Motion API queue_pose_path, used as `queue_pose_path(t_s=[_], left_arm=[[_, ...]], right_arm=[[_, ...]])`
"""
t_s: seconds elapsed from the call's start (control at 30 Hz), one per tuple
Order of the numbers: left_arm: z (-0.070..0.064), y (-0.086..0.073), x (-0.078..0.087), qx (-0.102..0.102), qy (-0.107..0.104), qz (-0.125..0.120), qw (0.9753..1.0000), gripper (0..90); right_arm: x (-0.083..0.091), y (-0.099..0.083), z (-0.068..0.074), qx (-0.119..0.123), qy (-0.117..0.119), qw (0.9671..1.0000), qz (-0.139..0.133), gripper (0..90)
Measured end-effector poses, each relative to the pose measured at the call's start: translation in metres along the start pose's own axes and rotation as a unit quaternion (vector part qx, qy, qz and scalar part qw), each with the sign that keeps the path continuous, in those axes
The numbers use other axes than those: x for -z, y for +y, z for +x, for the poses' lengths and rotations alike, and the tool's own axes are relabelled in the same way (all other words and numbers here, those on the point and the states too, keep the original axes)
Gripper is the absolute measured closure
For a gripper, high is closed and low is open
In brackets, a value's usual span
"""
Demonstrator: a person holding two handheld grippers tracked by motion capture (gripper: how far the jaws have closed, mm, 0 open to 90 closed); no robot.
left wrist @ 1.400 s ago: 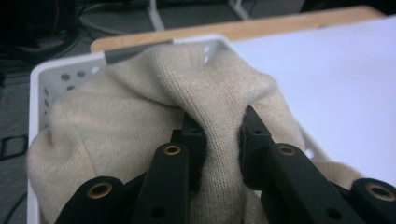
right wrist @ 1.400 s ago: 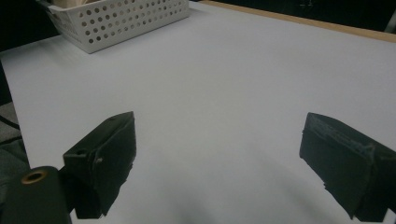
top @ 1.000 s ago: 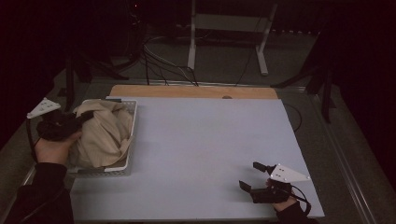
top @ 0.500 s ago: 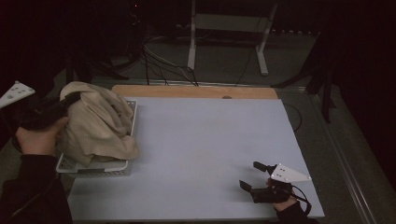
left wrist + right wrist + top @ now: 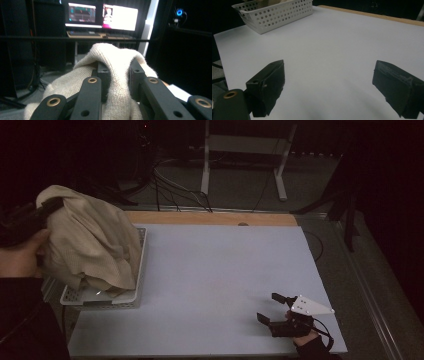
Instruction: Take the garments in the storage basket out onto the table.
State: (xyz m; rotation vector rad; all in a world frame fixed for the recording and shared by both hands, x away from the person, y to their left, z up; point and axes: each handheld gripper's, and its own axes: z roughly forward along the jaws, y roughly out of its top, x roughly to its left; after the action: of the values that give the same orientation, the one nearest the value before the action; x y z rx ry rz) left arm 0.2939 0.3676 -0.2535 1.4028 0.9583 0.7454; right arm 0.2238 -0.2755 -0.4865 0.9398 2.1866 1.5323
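Left gripper lifting knit garment out of basket; right gripper idling.

Left gripper is pinching a fold of the cream sweater between its jaws, holding it above the white basket, hem trailing inside, probably to clear the rim. Right gripper, well right of the basket, is resting on the surface, jaws wide, empty. No legible writing; monitor text is too blurred.

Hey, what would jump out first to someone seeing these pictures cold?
The big cream knitted garment, pinched in the left gripper and lifted above the white perforated plastic basket at the table's left edge. Next, the right gripper, jaws wide open, low over the bare pale tabletop at the near right.
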Motion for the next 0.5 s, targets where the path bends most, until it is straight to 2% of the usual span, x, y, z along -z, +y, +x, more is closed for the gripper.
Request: queue_pose_path(t_s=[0.1, 0.17, 0.23, 0.3, 0.33, 0.4, 0.43, 0.47, 0.5], left_arm=[[-0.002, 0.008, 0.003, -0.003, -0.001, -0.009, 1.0, 78.4], [-0.007, 0.021, 0.007, -0.008, -0.006, -0.024, 0.9997, 78.4], [-0.007, 0.024, 0.008, -0.007, -0.011, -0.027, 0.9996, 78.4], [-0.009, 0.037, 0.012, -0.002, -0.025, -0.049, 0.9985, 78.4], [-0.01, 0.04, 0.013, -0.002, -0.026, -0.058, 0.998, 78.4], [-0.01, 0.045, 0.015, 0.001, -0.042, -0.073, 0.9965, 78.4], [-0.01, 0.045, 0.015, 0.001, -0.042, -0.073, 0.9965, 78.5], [-0.011, 0.05, 0.017, 0.007, -0.054, -0.091, 0.9943, 78.4], [-0.011, 0.05, 0.017, 0.007, -0.054, -0.091, 0.9943, 78.4]], right_arm=[[0.0, 0.0, 0.0, -0.001, 0.0, 1.0, 0.0, 10.7], [0.0, 0.0, 0.0, -0.001, 0.0, 1.0, -0.002, 10.7], [0.0, 0.0, 0.0, -0.001, -0.001, 1.0, -0.001, 10.7], [0.0, 0.0, 0.0, -0.002, 0.0, 1.0, -0.001, 10.7], [0.0, 0.0, 0.0, -0.001, 0.0, 1.0, 0.0, 10.7], [0.0, 0.0, 0.0, -0.003, 0.0, 1.0, 0.0, 10.7], [0.0, 0.0, 0.0, -0.003, 0.0, 1.0, -0.001, 10.7], [0.0, 0.0, 0.0, -0.002, 0.0, 1.0, -0.001, 10.7], [0.0, 0.0, 0.0, -0.002, 0.0, 1.0, -0.001, 10.7]])
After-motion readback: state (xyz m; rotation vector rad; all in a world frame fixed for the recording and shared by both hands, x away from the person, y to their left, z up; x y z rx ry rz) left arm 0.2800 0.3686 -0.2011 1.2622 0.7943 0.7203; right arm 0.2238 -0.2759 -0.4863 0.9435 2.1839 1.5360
